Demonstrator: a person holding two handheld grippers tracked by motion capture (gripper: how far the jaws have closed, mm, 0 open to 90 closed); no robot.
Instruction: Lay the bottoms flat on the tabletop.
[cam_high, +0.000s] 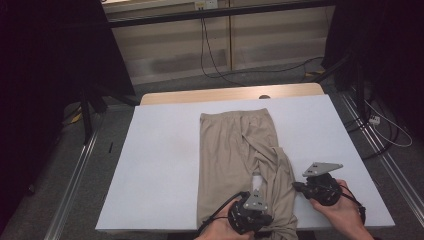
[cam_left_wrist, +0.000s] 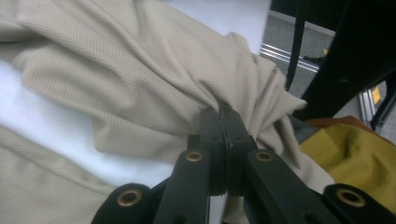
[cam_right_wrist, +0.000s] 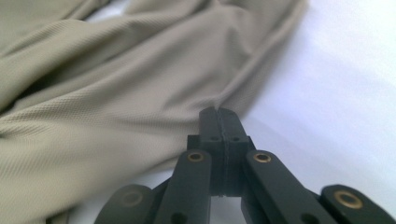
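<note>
A pair of beige trousers (cam_high: 235, 150) lies on the white table (cam_high: 160, 165), waistband at the far end and legs toward the near edge. The right leg is twisted and bunched near the front. My left gripper (cam_high: 270, 220) is at the near edge, shut on a gathered fold of the trousers (cam_left_wrist: 154, 79), with the left gripper (cam_left_wrist: 223, 112) tips buried in the cloth. My right gripper (cam_high: 296, 186) is at the right side of the bunched leg. In its own view the right gripper (cam_right_wrist: 218, 112) is shut, pinching the edge of the trousers (cam_right_wrist: 116, 93).
Bare white tabletop extends to the left and right of the trousers. A wooden strip (cam_high: 225, 94) borders the far edge. Cables (cam_high: 210, 55) and metal rails (cam_high: 75, 170) lie on the floor around the table. Yellow cloth (cam_left_wrist: 359, 158) shows beyond the near edge.
</note>
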